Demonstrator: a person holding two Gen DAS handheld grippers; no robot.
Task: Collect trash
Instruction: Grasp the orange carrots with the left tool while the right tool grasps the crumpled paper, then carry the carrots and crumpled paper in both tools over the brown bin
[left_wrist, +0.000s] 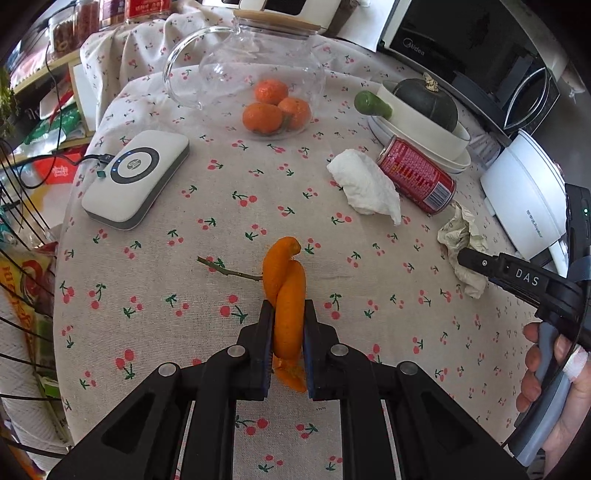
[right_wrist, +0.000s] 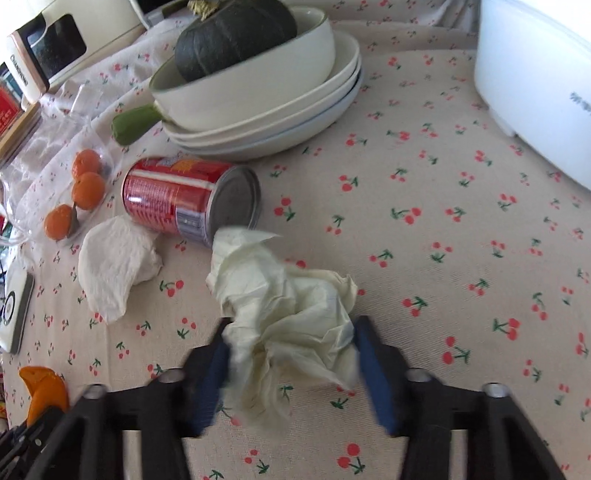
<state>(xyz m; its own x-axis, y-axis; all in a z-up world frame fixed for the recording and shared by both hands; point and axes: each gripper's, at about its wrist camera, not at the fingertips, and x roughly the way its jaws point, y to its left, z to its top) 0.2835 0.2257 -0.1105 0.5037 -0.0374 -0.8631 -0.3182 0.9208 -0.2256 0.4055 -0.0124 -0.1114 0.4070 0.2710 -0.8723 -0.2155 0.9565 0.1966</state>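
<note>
My left gripper (left_wrist: 287, 310) is shut on a curled orange peel (left_wrist: 284, 295) just above the cherry-print tablecloth (left_wrist: 184, 295); the peel also shows in the right wrist view (right_wrist: 44, 387). A thin twig (left_wrist: 225, 271) lies left of it. My right gripper (right_wrist: 291, 328) is open, its blurred jaws on either side of a crumpled cream paper wad (right_wrist: 288, 317), which also shows in the left wrist view (left_wrist: 461, 240). A white tissue (right_wrist: 114, 266) and a red can (right_wrist: 184, 199) on its side lie beyond.
A glass teapot (left_wrist: 251, 74) holds three tangerines. A white charger pad (left_wrist: 136, 177) lies at left. Stacked plates with a bowl holding a dark squash (right_wrist: 236, 40) stand at the back. A white appliance (right_wrist: 535, 85) stands at right. Wire rack at left edge.
</note>
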